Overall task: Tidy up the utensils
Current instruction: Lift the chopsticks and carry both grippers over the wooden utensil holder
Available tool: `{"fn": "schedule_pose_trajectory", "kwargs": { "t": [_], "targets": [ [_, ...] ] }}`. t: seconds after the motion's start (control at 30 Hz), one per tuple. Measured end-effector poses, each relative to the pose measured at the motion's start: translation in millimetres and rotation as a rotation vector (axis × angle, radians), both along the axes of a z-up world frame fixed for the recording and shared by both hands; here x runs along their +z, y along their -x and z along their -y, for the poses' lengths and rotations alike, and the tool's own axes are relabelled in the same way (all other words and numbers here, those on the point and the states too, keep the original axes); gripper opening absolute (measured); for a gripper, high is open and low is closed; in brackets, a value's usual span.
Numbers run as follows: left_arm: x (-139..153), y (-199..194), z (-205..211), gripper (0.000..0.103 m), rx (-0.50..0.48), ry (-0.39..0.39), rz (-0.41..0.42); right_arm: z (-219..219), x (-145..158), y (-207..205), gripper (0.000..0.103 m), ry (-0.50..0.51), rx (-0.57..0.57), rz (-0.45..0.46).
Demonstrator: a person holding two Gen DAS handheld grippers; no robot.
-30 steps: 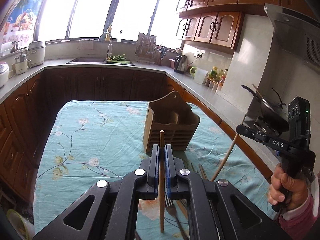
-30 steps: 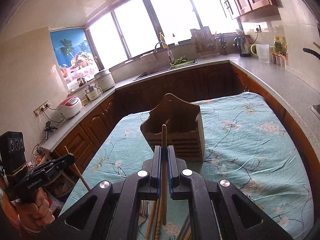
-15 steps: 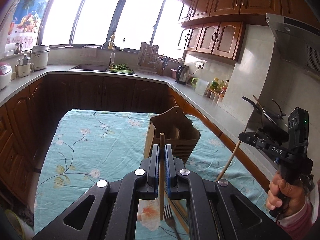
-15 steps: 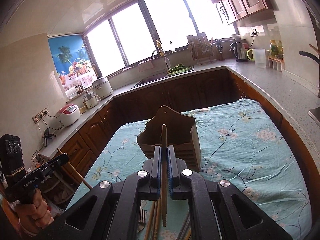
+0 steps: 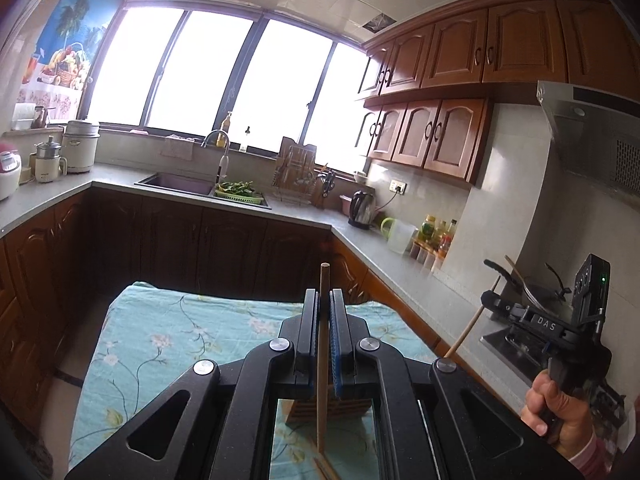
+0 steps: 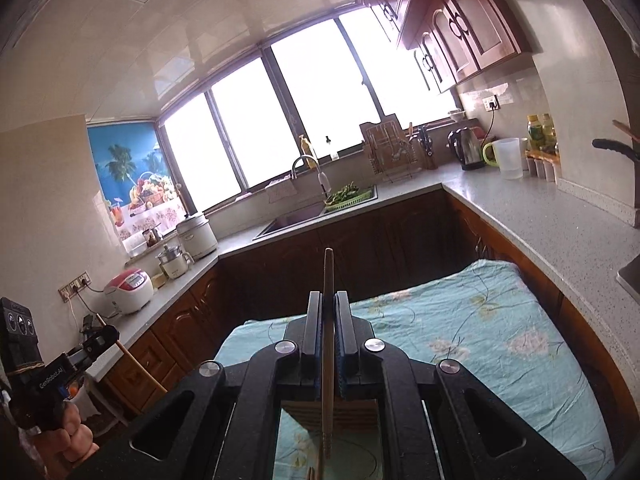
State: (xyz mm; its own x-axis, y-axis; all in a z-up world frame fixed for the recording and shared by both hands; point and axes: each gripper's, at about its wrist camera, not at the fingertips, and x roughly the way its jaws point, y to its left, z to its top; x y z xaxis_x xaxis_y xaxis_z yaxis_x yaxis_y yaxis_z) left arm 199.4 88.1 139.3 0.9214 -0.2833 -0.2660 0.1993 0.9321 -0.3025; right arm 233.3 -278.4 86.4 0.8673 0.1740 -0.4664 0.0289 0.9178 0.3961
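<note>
Left wrist view: the left claw is clamped on a thin wooden chopstick; the right claw pinches another — above the slatted wooden holder, mostly hidden, so either could miss its slot.

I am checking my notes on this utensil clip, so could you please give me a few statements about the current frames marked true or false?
1. The left gripper is shut on a chopstick. True.
2. The right gripper is open and empty. False: it clamps a second chopstick.
3. The wooden holder shows below the right gripper's fingers. True.
4. The tablecloth is plain red. False: it is light blue with flowers.
5. A kettle stands on the countertop. True.
</note>
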Motion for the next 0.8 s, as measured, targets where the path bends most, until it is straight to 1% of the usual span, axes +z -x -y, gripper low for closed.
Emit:
{"fn": "schedule_pose_trajectory", "kwargs": {
  "t": [0.13, 0.27, 0.33, 0.43, 0.5, 0.6, 0.7, 0.8],
  "targets": [
    [1.2, -28.1, -0.1, 0.003, 0.015, 0.020, 0.040, 8.7, 11.5, -23.5, 0.005, 0.010, -0.041, 0.046],
    [-11.2, -60.2, 8.2, 0.003, 0.035, 0.021, 0.065, 12.9, 4.0, -46.0, 0.005, 0.014, -0.062, 0.061],
    [-22.6, -78.7, 13.7, 0.003, 0.050, 0.023, 0.063, 12.7, -6.7, -54.6, 0.006, 0.004, -0.053, 0.067],
    [-46.3, -104.3, 21.8, 0.003, 0.059, 0.033, 0.047, 7.2, -27.8, -63.6, 0.006, 0.026, -0.056, 0.061],
    [-65.5, -116.4, 29.4, 0.003, 0.071, 0.020, 0.032, 4.2, -44.6, -67.5, 0.006, 0.034, -0.057, 0.042],
    [-85.8, -130.9, 43.8, 0.003, 0.083, 0.015, 0.018, 2.9, -69.3, -71.4, 0.006, 0.029, -0.071, 0.012],
    [-106.0, -144.8, 51.8, 0.003, 0.094, 0.027, -0.004, 6.3, -89.5, -74.8, 0.006, 0.002, -0.082, -0.017],
    [-116.6, -157.7, 58.2, 0.003, 0.099, 0.036, -0.031, 7.5, -104.4, -76.3, 0.006, -0.019, -0.086, -0.040]
  ]
}}
